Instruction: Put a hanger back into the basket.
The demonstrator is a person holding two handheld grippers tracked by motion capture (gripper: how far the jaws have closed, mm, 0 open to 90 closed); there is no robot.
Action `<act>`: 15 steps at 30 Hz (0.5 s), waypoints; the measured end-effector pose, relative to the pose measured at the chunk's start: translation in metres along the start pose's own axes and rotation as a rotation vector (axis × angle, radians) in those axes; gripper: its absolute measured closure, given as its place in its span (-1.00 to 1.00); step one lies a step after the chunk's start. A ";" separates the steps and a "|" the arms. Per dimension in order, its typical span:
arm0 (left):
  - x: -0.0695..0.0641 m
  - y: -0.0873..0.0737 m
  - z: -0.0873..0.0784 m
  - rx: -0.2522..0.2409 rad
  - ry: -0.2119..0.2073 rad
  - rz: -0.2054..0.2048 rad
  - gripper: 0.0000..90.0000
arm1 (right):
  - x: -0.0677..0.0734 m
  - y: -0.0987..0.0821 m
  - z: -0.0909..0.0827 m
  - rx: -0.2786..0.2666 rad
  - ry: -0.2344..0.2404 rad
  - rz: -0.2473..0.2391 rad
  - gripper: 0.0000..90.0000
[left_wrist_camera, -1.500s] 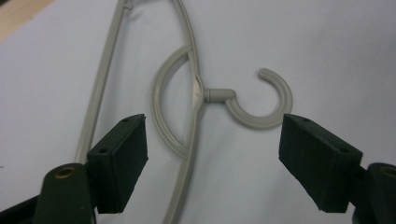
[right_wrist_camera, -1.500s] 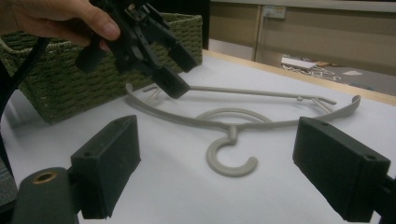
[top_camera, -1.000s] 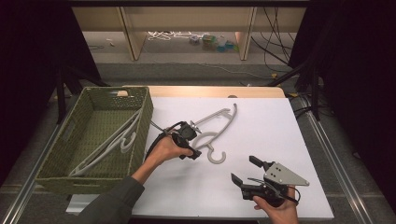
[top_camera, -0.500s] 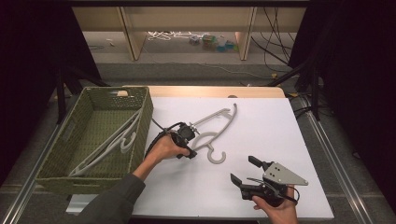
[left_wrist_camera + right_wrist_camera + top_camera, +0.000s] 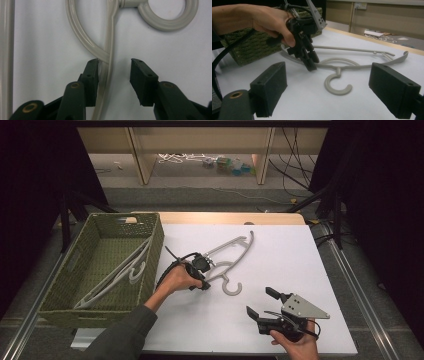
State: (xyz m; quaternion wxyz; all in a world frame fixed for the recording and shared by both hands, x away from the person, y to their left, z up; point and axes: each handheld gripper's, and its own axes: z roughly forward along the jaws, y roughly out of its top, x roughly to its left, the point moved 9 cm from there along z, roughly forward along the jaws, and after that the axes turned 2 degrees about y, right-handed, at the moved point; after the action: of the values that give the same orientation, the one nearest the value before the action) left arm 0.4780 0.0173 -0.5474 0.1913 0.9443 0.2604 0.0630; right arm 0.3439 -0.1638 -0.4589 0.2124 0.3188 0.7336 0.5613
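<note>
A grey plastic hanger (image 5: pixel 235 251) lies flat on the white table, its hook (image 5: pixel 233 289) towards the front. My left gripper (image 5: pixel 203 283) points down at the hanger's neck beside the hook. In the left gripper view the hanger's arm (image 5: pixel 108 50) runs between the jaws of the left gripper (image 5: pixel 113 66). It lies against the left pad, and a gap stays at the right pad (image 5: pixel 142 82). These jaws have just been closing around it. My right gripper (image 5: pixel 261 301) rests open at the table's front right with nothing between its pads, facing the hook (image 5: pixel 337 90) and the left gripper (image 5: pixel 312 63).
A green woven basket (image 5: pixel 65 312) stands at the table's left with other pale hangers (image 5: pixel 122 270) inside. Bare white tabletop (image 5: pixel 290 260) stretches to the right of the hanger. Behind the table are a shelf unit and floor cables (image 5: pixel 180 157).
The left gripper's jaws have drawn in around the hanger's arm, and the left hand has barely shifted. The hanger and the right gripper stay where they were.
</note>
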 end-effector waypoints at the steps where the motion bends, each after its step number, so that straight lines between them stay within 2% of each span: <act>1: 0.000 0.000 0.000 0.007 -0.005 0.013 0.36 | 0.001 0.001 0.001 -0.009 0.013 0.007 -0.65; 3: -0.002 0.001 0.001 -0.001 -0.006 0.005 0.41 | 0.000 0.000 0.000 -0.001 0.002 0.002 -0.65; 6: -0.001 0.001 0.001 0.022 -0.008 0.029 0.41 | 0.000 0.000 0.000 -0.001 -0.001 0.000 -0.65; 8: -0.002 0.003 0.001 0.034 -0.013 0.020 0.41 | 0.000 -0.001 0.000 0.005 0.003 0.005 -0.65; 10: -0.001 0.003 0.002 0.044 -0.016 0.032 0.41 | 0.000 0.000 0.000 0.002 0.001 0.002 -0.65; 15: -0.001 0.003 0.001 0.043 -0.021 0.027 0.48 | 0.000 0.000 0.000 0.001 -0.001 0.002 -0.65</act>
State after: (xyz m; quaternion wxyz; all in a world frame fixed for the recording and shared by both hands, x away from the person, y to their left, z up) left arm 0.4794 0.0140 -0.5474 0.1731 0.9522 0.2466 0.0500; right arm 0.3439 -0.1640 -0.4592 0.2119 0.3199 0.7335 0.5610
